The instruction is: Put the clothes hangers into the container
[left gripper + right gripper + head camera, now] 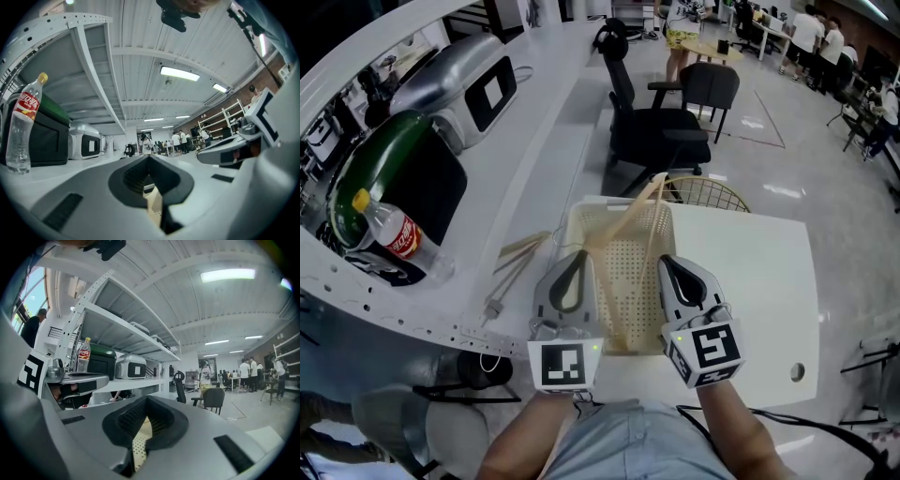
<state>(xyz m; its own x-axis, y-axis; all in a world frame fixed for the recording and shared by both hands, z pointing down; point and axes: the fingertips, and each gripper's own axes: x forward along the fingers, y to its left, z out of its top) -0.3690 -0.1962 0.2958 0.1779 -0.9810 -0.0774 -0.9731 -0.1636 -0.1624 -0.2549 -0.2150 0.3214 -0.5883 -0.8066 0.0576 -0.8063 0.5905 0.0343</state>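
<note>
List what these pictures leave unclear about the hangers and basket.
- Basket near end: head view, covered by left gripper and right gripper.
- Hangers inside, their count: head view, overlapping, basket-coloured.
- Both gripper views: the fingers hide all but a beige sliver.

I see the container (623,281) as matt beige plastic, full of small holes. The clothes hangers (659,189) at its 12 o'clock look pale and smooth, maybe wood. The counter (750,281) is white and smooth.
</note>
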